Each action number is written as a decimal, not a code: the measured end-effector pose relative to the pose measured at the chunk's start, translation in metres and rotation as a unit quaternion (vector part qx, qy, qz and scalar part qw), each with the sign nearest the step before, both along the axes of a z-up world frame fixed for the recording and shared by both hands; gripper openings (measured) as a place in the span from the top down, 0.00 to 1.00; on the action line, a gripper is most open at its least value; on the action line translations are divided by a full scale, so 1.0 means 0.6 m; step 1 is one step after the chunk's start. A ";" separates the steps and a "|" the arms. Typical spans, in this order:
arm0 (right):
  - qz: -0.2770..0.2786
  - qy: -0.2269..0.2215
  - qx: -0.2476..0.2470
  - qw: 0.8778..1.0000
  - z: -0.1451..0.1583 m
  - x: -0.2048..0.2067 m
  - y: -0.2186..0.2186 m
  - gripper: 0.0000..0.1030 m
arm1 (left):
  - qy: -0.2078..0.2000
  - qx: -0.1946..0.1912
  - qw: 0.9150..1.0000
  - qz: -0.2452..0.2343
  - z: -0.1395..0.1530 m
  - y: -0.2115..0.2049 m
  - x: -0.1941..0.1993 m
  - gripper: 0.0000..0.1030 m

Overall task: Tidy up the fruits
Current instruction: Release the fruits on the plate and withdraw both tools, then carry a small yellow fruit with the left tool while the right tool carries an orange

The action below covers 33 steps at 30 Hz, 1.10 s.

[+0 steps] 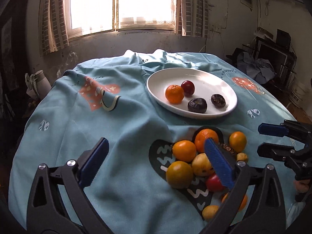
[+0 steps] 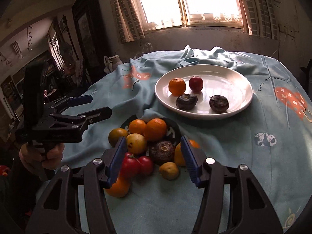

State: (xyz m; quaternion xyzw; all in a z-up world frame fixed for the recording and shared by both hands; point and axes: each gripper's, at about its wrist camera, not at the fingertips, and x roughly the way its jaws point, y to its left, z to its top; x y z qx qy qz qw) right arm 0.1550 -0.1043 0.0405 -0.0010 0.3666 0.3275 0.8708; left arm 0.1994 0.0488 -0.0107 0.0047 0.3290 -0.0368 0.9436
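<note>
A white plate [image 1: 224, 81] [image 2: 239, 81] on the blue tablecloth holds an orange [image 1: 174, 94] [image 2: 177, 86], a red fruit [image 1: 188, 88] [image 2: 195, 83] and two dark purple fruits [image 1: 197, 105] [image 2: 186, 101]. Nearer me lies a pile of oranges [image 1: 184, 150] [image 2: 155, 129], yellow fruits [image 1: 200, 164] [image 2: 136, 143], red fruits [image 1: 213, 183] [image 2: 130, 164] and a dark fruit [image 2: 162, 152]. My left gripper [image 1: 154, 163] is open and empty, left of the pile; it also shows in the right wrist view [image 2: 95, 105]. My right gripper [image 2: 153, 159] is open above the pile, straddling the red and dark fruits, and shows in the left wrist view [image 1: 265, 138].
The blue patterned tablecloth [image 1: 117, 128] is rumpled at the back by the window wall. A pale jug [image 1: 40, 80] [image 2: 115, 60] stands off the table's far left. Clutter and furniture stand at the room's sides.
</note>
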 end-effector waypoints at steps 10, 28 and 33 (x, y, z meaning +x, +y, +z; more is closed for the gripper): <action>0.061 0.050 -0.042 0.996 -0.042 -0.040 0.045 0.44 | -0.010 -0.045 0.997 0.060 -0.009 0.057 -0.039 0.03; 0.089 0.115 -0.049 0.988 -0.083 -0.038 0.076 0.58 | -0.011 -0.045 0.997 0.058 -0.009 0.053 -0.041 0.03; 0.086 0.112 -0.042 0.989 -0.080 -0.039 0.069 0.62 | -0.010 -0.044 0.997 0.056 -0.005 0.050 -0.041 0.03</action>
